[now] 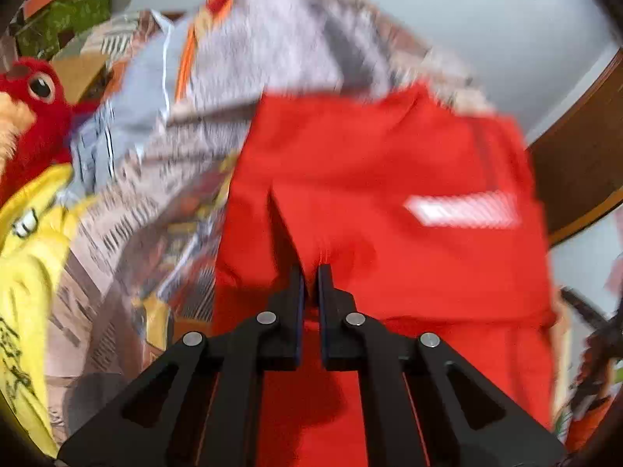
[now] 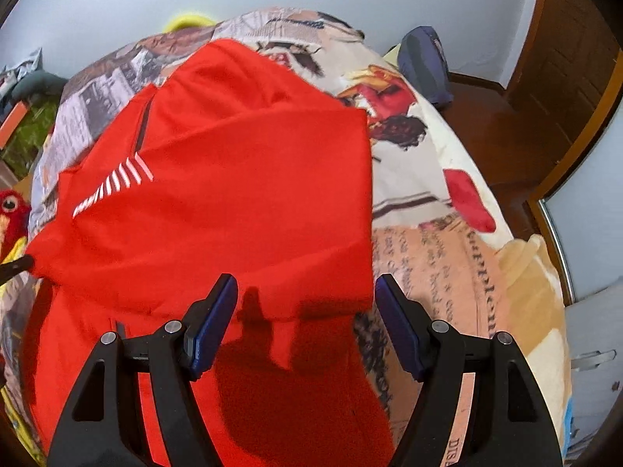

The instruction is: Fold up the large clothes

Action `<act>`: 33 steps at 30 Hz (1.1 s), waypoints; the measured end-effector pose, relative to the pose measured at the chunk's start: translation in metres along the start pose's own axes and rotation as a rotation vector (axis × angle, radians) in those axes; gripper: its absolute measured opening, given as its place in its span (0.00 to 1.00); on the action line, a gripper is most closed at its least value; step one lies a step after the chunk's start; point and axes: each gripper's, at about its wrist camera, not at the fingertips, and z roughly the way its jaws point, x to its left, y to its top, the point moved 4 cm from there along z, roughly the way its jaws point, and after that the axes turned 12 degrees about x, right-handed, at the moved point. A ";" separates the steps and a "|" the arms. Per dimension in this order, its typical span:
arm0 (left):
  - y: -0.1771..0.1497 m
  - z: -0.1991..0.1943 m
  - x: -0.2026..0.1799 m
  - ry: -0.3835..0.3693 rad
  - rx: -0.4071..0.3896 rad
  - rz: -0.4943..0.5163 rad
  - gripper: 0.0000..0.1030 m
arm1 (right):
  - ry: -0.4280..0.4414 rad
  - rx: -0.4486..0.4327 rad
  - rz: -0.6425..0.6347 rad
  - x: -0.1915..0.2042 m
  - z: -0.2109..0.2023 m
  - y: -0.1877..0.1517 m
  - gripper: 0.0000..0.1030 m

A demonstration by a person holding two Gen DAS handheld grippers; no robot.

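Observation:
A large red garment [image 2: 241,179] with a white striped mark [image 2: 117,183] lies partly folded on the bed, its upper part laid over the lower. My left gripper [image 1: 310,272] is shut on a fold of the red garment [image 1: 370,194] and holds that edge raised; this view is blurred. The left gripper's tip shows at the garment's left edge in the right wrist view [image 2: 19,264]. My right gripper [image 2: 305,288] is open and empty, just above the garment's near right part, its fingers [image 2: 218,311] astride the folded edge.
The bed has a printed cover [image 2: 440,241]. A red plush toy [image 1: 35,116] and a yellow plush [image 1: 27,264] lie at the left. A dark blue bundle [image 2: 424,66] lies at the bed's far right. A brown wooden floor and door [image 2: 564,78] are to the right.

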 end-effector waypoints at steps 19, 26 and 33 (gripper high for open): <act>-0.025 0.054 0.036 0.293 0.127 0.077 0.09 | 0.018 0.095 0.006 -0.003 0.038 -0.011 0.70; -0.026 0.032 0.022 0.314 0.106 0.124 0.35 | -0.023 0.054 -0.024 -0.012 0.008 -0.005 0.70; 0.017 -0.022 -0.033 0.326 -0.045 0.241 0.75 | -0.043 -0.031 -0.127 -0.001 -0.035 0.032 0.70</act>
